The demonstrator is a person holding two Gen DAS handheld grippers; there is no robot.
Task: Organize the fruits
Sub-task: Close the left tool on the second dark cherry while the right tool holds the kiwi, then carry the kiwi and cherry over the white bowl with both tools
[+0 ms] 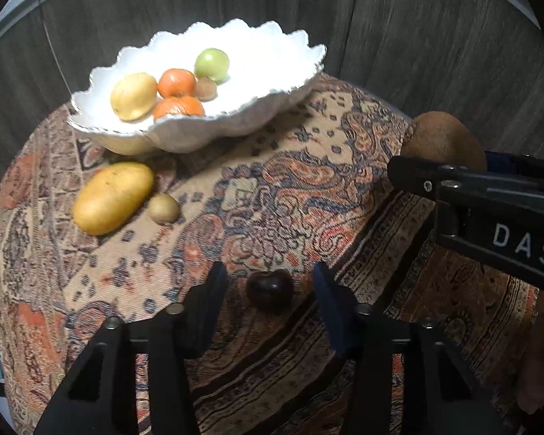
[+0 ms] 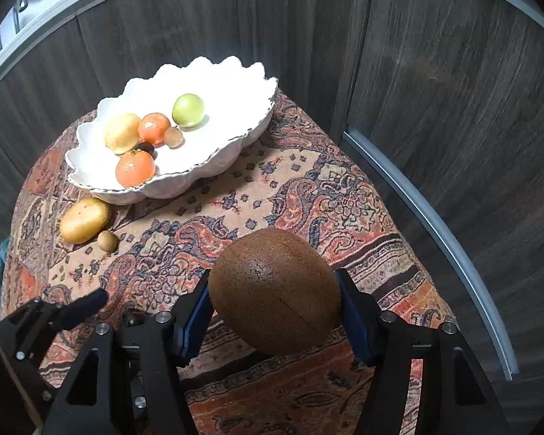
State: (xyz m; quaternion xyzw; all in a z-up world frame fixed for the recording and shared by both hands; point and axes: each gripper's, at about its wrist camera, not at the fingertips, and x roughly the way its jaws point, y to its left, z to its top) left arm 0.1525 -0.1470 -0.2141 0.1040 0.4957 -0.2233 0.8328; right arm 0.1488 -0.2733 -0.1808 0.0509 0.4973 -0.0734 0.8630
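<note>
A small dark cherry-like fruit (image 1: 270,290) lies on the patterned cloth (image 1: 290,188) between the fingers of my left gripper (image 1: 269,266). Its blue pads stand a little apart from the fruit on both sides, so it is open. My right gripper (image 2: 273,273) is shut on a large brown fuzzy fruit (image 2: 275,290) and holds it above the cloth; the same fruit (image 1: 442,141) shows at the right in the left wrist view. A white scalloped bowl (image 1: 235,119) at the back holds a lemon (image 1: 133,96), two oranges, a green fruit (image 1: 212,63) and a small brown one.
In front of the bowl, a yellow oval fruit (image 1: 112,197) and a small round yellowish one (image 1: 163,208) lie on the cloth. The table is round and its edge drops away close on the right (image 2: 399,224). Dark wooden panels stand behind.
</note>
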